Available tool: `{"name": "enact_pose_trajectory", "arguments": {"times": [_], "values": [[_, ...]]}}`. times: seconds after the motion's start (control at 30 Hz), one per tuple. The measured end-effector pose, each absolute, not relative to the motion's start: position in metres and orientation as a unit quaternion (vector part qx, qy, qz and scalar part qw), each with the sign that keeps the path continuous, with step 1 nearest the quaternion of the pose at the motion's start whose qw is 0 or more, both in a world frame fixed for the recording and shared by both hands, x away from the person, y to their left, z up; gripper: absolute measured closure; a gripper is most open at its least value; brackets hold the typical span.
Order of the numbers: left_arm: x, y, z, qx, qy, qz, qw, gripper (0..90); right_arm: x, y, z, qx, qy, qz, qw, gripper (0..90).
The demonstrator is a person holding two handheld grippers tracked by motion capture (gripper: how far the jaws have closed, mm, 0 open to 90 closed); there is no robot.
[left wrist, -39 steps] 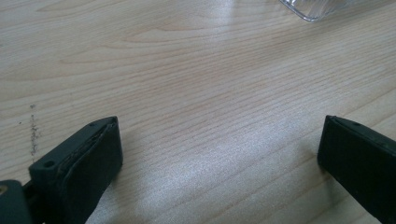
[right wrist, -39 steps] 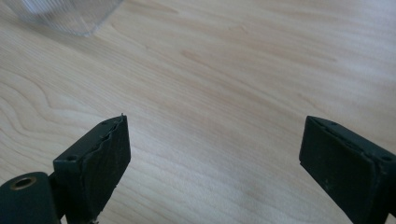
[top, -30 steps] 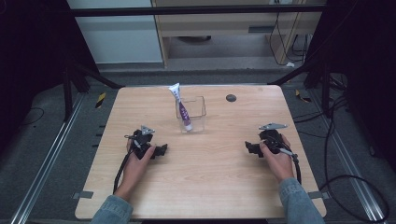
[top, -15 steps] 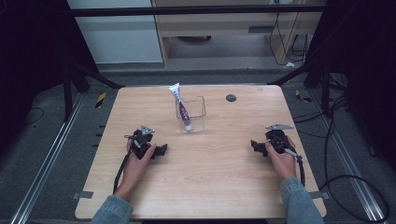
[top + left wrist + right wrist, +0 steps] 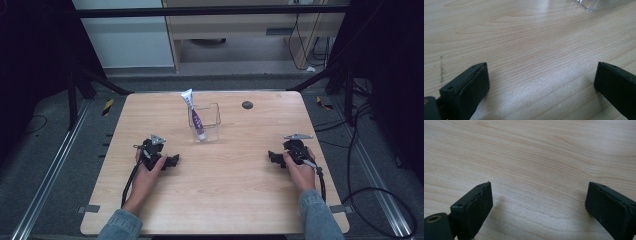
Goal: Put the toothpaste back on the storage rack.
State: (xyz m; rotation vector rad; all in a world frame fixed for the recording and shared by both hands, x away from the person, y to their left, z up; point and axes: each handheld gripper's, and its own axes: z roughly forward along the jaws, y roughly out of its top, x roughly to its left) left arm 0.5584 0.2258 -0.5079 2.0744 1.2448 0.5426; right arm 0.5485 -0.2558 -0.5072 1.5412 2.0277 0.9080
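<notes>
Purple tube (image 5: pixel 195 118) beyond left hand-held gripper (image 5: pixel 172 161)

In the left gripper view the clear container (image 5: pixel 599 3) is cut off by the top edge, leaving one rounded corner. In the high view the tube's (image 5: pixel 194 116) purple print is too small to read, and the dark disc (image 5: pixel 247 104) near the table's (image 5: pixel 225 200) far edge is too small to identify.

Bright even tabletop, dark surroundings, soft sheen, slight blur

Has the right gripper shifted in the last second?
Yes. The right gripper slid slightly toward the table's right edge, away from the clear container.
</notes>
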Motion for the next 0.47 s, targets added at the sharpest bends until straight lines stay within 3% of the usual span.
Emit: {"name": "enact_pose_trajectory", "arguments": {"times": [0.17, 0.47], "values": [[0.558, 0.226, -0.508, 0.791, 0.475, 0.207, 0.325, 0.0, 0.548, -0.248, -0.511, 0.55, 0.733, 0.319, 0.243, 4.9], [0.558, 0.226, -0.508, 0.792, 0.474, 0.207, 0.325, 0.0, 0.548, -0.241, -0.512, 0.566, 0.723, 0.311, 0.245, 0.9]]}}
